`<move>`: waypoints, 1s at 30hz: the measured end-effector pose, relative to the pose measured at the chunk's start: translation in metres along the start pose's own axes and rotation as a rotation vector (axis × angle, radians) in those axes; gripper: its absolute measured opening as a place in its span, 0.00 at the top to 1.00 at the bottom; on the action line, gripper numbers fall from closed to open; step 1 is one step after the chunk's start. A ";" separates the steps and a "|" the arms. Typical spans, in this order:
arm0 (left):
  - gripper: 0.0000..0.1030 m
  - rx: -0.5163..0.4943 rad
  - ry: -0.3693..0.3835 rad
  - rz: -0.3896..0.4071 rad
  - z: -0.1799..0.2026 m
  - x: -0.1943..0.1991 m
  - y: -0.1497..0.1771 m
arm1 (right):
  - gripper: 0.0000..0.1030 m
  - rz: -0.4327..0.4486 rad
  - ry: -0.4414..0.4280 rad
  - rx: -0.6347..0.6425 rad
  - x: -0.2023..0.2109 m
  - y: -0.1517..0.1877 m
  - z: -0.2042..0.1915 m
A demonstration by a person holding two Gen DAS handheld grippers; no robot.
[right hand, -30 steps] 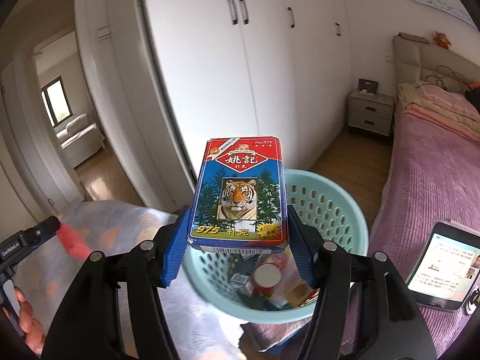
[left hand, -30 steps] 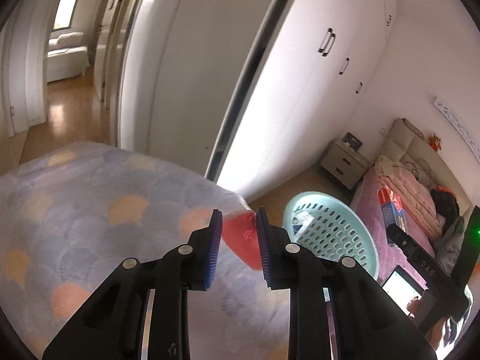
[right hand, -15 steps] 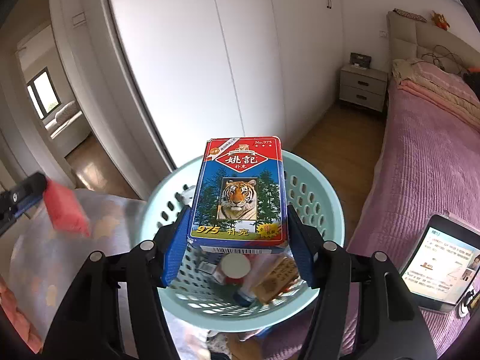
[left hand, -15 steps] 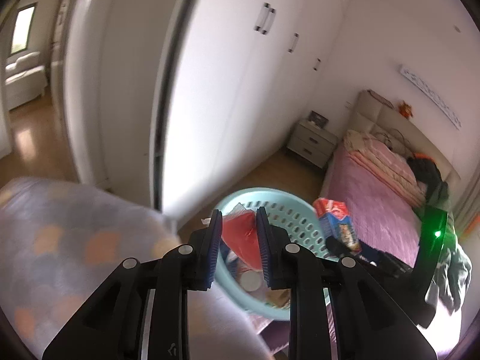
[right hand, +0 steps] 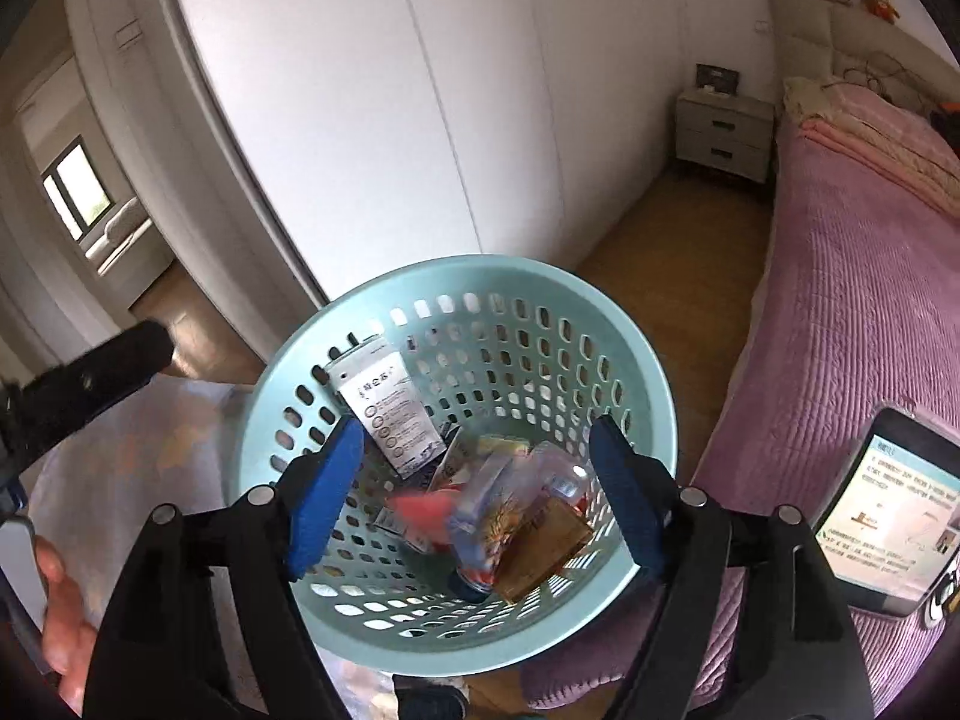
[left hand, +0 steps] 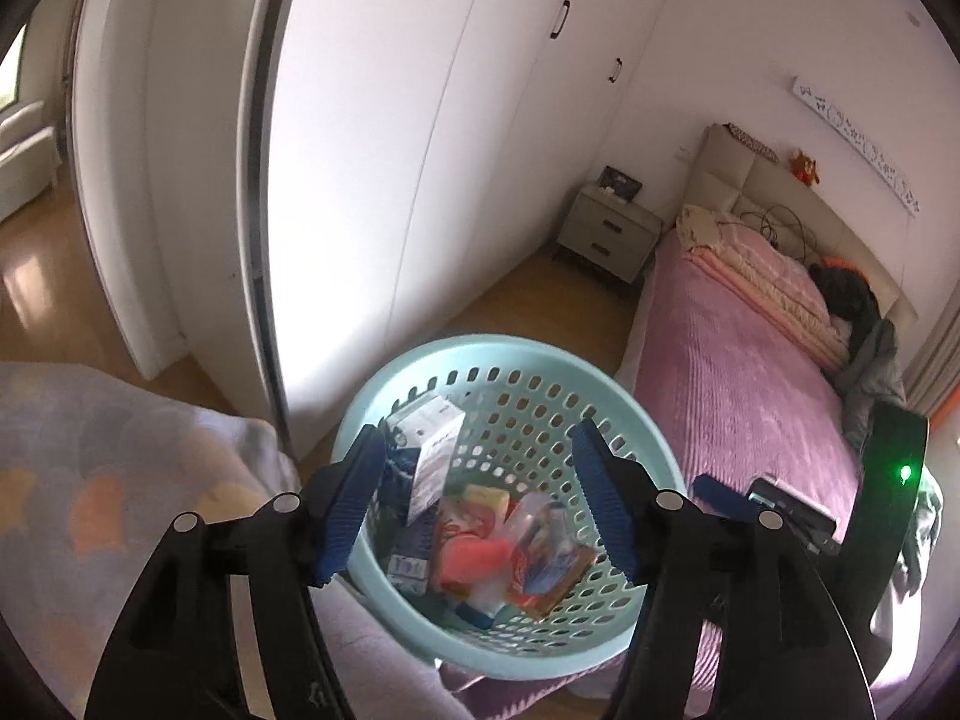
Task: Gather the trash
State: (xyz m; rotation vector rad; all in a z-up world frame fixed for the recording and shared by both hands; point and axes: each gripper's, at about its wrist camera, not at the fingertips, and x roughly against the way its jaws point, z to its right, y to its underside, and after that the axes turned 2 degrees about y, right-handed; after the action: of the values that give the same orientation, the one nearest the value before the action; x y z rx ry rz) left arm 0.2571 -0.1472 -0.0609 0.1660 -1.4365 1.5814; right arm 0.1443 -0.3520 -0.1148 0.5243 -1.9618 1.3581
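Note:
A light blue perforated basket (left hand: 528, 360) (right hand: 468, 276) stands below both grippers and holds several pieces of trash. A red wrapper (left hand: 471, 558) (right hand: 429, 510) lies in the pile. The blue tiger card box (right hand: 486, 516) lies blurred and tilted among the trash. A white carton (left hand: 429, 450) (right hand: 390, 414) leans on the basket's left wall. My left gripper (left hand: 483, 504) is open and empty above the basket. My right gripper (right hand: 474, 492) is open and empty above the basket.
A patterned cloth surface (left hand: 108, 480) lies left of the basket. A pink bed (left hand: 750, 372) (right hand: 864, 276) is to the right, with a lit phone (right hand: 888, 516) on it. White wardrobe doors (left hand: 390, 150) and a grey nightstand (left hand: 612, 228) stand behind.
Both grippers moved over the basket and opened. The red wrapper left the left gripper and the tiger card box left the right gripper; both now lie in the basket.

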 end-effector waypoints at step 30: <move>0.19 0.050 -0.436 0.315 -0.041 0.140 0.083 | 0.28 0.231 -0.059 0.176 0.081 0.029 -0.077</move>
State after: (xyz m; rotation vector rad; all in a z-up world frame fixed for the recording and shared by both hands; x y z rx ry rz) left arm 0.1445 -0.0248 -0.0398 0.3447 -1.8271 1.9209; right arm 0.0930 -0.2657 -0.0576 0.4330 -2.0093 1.6882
